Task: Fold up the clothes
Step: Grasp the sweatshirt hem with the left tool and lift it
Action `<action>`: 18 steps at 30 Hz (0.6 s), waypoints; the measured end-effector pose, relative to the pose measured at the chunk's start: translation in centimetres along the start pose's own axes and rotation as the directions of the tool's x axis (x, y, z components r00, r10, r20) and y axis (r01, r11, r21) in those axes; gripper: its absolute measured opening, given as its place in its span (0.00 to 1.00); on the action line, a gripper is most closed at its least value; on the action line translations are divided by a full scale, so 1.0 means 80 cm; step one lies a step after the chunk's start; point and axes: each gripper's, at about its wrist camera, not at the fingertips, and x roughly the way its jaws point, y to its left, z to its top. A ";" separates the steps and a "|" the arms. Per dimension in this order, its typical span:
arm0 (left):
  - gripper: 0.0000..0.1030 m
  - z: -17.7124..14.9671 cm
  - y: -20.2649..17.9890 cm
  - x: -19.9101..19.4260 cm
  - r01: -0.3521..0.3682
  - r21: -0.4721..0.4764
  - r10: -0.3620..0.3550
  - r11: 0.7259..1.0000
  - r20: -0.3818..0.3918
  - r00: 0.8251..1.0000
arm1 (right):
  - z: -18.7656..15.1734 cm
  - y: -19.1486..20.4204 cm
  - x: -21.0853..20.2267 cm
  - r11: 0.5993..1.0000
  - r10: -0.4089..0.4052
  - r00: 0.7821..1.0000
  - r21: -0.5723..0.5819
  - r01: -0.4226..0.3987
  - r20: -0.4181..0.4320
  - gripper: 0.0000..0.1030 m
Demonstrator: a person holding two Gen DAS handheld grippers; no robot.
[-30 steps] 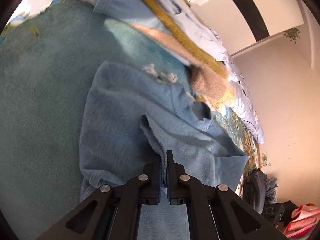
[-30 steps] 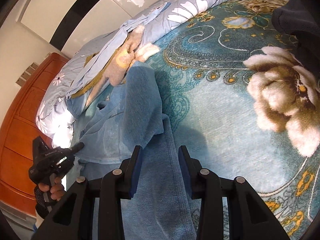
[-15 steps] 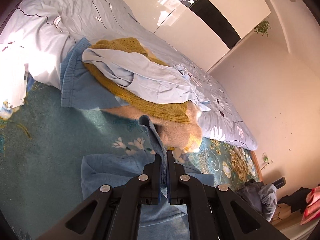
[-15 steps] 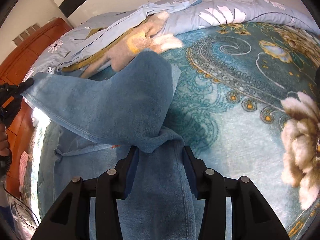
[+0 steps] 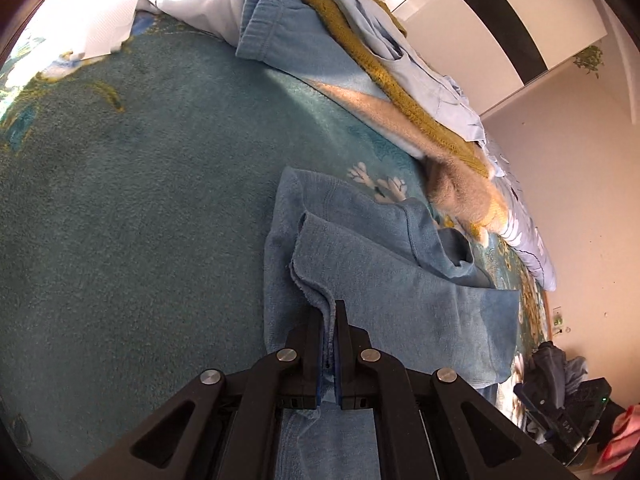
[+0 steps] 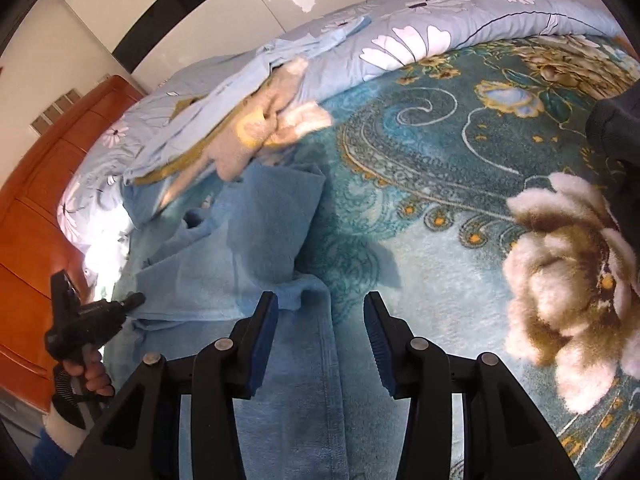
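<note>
Strong daylight is pouring in from the side, blowing out the white sheet point(image 5: 92, 20) at the left wrist view's top and glaring off the glossy wardrobe doors point(image 6: 224, 20). The right gripper point(image 6: 320, 320) is casting a soft shadow onto the blanket point(image 6: 440, 216). Fisheye curvature is bending both views' dark edges.

Right tool point(image 6: 320, 320) spread over blue garment point(image 6: 256, 248) on floral blanket point(image 6: 460, 240), left tool point(image 6: 134, 301) pinching its edge

blue garment point(image 5: 400, 280) on teal floral blanket point(image 6: 460, 216), mustard knit point(image 5: 384, 64).
</note>
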 end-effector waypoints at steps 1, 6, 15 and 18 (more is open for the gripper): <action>0.03 -0.001 -0.001 0.001 -0.005 0.001 0.005 1.000 -0.005 1.000 | 0.010 -0.003 0.003 0.999 0.031 1.000 0.029 -0.031 -0.003 0.45; 0.04 -0.003 0.001 0.002 -0.003 -0.016 0.003 1.000 -0.013 1.000 | 0.062 -0.019 0.049 0.974 0.153 0.987 0.173 -0.144 -0.041 0.44; 0.04 -0.004 0.001 0.003 -0.008 -0.030 0.008 1.000 -0.019 1.000 | 0.100 -0.036 0.128 0.940 0.227 0.966 0.288 -0.183 -0.128 0.44; 0.04 -0.002 0.003 0.004 0.002 -0.047 -0.003 0.999 -0.020 1.000 | 0.103 -0.037 0.133 0.917 0.298 0.946 0.313 -0.246 -0.129 0.24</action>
